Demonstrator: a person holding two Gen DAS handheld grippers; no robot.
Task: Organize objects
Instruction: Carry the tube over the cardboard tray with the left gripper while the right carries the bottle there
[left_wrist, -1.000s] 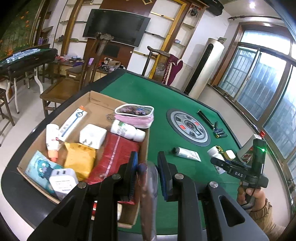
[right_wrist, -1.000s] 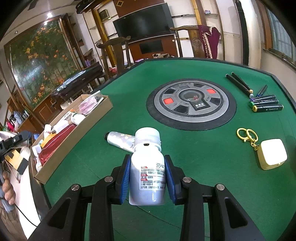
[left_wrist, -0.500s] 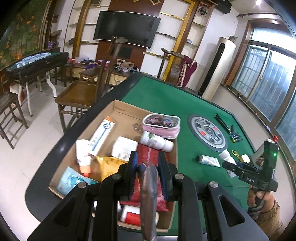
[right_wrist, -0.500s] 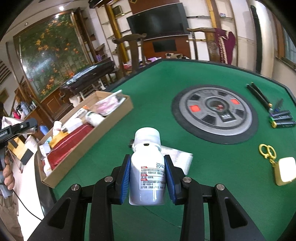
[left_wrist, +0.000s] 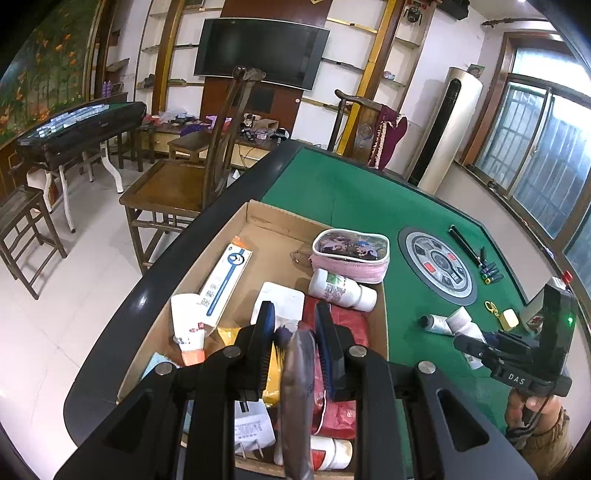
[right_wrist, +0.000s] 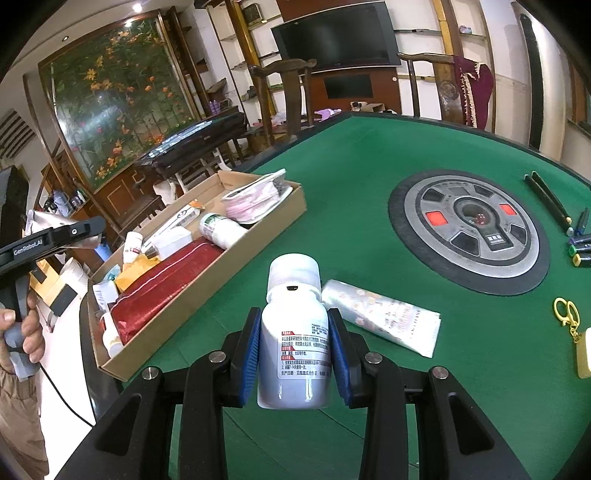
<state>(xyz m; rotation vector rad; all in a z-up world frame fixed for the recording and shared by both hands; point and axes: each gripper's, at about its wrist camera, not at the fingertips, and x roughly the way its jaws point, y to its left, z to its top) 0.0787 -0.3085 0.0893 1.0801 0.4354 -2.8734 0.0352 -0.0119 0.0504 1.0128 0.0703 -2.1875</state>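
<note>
My left gripper (left_wrist: 293, 314) is shut on a thin silvery-purple packet (left_wrist: 297, 387), seen edge-on, and hangs over the near end of the open cardboard box (left_wrist: 273, 251). The box holds a pink pouch (left_wrist: 351, 251), a white bottle (left_wrist: 340, 290), a red packet (left_wrist: 343, 325) and several other items. My right gripper (right_wrist: 294, 317) is shut on a white pill bottle (right_wrist: 295, 332), upright above the green table, right of the box (right_wrist: 207, 291). In the left wrist view the same gripper (left_wrist: 476, 347) carries that bottle (left_wrist: 463, 325).
A silver tube (right_wrist: 380, 317) lies on the felt just right of the held bottle. Beyond it are the round centre panel (right_wrist: 469, 229), black pens (right_wrist: 546, 201), markers (right_wrist: 580, 251) and a yellow keyring (right_wrist: 565, 314). A wooden chair (left_wrist: 207, 177) stands by the table's left edge.
The left gripper with its packet has travelled over the box, which now lies beneath it. The right gripper has carried the bottle leftward towards the box, past the tube.
</note>
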